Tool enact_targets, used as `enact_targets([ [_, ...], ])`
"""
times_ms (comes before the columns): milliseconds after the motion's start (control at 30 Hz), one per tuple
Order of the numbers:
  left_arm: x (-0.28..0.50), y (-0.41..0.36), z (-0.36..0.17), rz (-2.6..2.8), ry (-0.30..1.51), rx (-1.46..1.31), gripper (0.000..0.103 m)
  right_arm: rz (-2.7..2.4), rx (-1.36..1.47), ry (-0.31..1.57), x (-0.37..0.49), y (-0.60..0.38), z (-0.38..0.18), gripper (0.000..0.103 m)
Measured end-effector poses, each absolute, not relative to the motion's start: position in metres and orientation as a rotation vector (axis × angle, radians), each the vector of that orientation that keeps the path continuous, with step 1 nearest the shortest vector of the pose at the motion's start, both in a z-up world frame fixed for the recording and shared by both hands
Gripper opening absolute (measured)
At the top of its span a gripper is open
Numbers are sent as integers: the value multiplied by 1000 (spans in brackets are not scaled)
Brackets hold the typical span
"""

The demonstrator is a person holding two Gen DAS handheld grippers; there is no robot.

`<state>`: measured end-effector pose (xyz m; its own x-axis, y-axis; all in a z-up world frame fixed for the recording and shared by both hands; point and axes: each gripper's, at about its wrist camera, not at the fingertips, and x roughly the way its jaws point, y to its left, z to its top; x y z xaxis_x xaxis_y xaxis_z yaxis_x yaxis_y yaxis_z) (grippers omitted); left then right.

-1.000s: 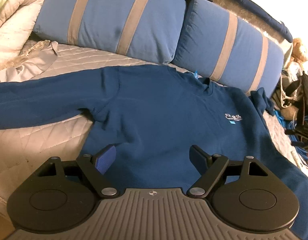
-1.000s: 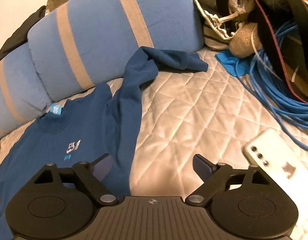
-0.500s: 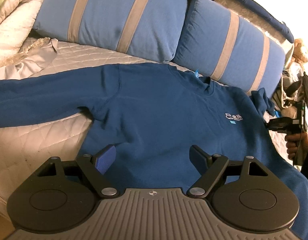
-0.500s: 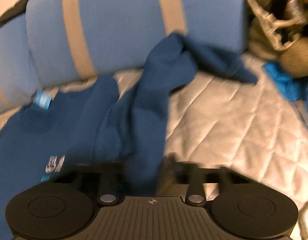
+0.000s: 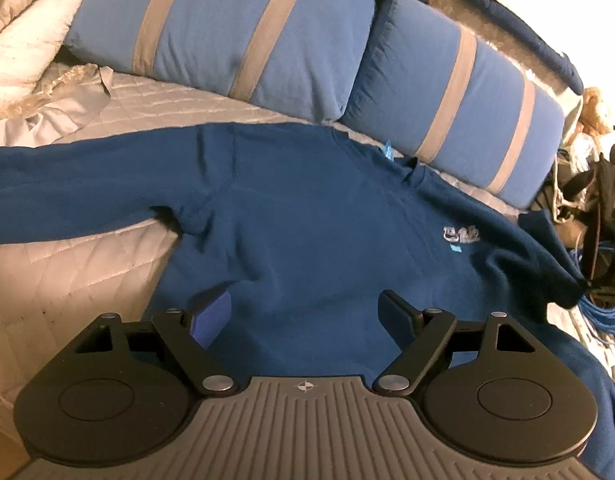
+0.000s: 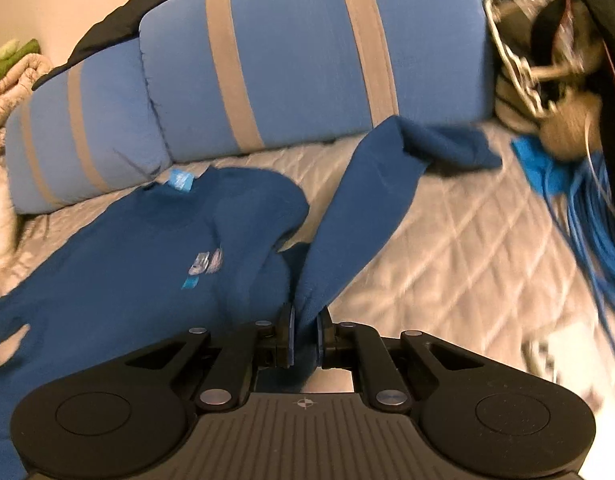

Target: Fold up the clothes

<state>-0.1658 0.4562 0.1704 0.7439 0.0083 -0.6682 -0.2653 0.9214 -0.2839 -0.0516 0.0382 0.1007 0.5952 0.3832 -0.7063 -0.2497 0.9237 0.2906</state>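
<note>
A dark blue sweatshirt lies front up on the quilted bed, collar toward the pillows, one sleeve stretched out to the left. My left gripper hovers open over its lower body, with nothing between the fingers. In the right wrist view the other sleeve runs from my right gripper up to a folded cuff near the pillow. That gripper's jaws are closing, and its pads pinch the sleeve fabric near the shoulder and lift it off the bed. The chest logo shows to its left.
Two blue pillows with grey stripes line the far side of the bed. A tangle of blue cable, bags and straps crowds the right. A white phone lies near it. A pale duvet is heaped far left.
My right gripper went from open beside the sleeve to shut on it and has raised the fabric. The left gripper has stayed still and open.
</note>
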Motion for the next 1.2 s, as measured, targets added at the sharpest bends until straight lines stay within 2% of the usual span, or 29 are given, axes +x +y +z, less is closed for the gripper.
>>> enact_targets([
  [100,-161,452,173,157,766,-337,81,351,176,933,-68,38,92,12],
  [200,-166,443,177,161,745,-267,81,336,133,982,-76,42,84,19],
  [267,-169,439,178,162,729,-230,81,310,98,960,-78,42,86,36],
  [333,-170,438,176,166,724,-226,81,267,93,922,-75,40,93,61],
  [567,-167,446,173,150,714,-294,81,104,180,805,-11,25,109,63],
  [767,-165,445,172,152,722,-297,81,-23,257,809,54,15,84,64],
  [800,-165,446,172,150,722,-302,81,-42,280,822,65,13,76,64],
  [867,-165,448,172,144,725,-315,81,-62,302,832,76,12,65,56],
  [900,-164,449,171,141,726,-320,81,-70,296,839,83,12,59,41],
  [933,-164,449,171,138,728,-325,81,-78,289,850,90,13,55,21],
  [967,-164,450,171,137,728,-330,81,-81,288,858,94,14,53,13],
  [1067,-165,451,170,134,727,-340,81,-58,304,838,98,18,60,10],
  [1200,-166,452,171,134,722,-349,81,97,350,703,81,20,105,10],
])
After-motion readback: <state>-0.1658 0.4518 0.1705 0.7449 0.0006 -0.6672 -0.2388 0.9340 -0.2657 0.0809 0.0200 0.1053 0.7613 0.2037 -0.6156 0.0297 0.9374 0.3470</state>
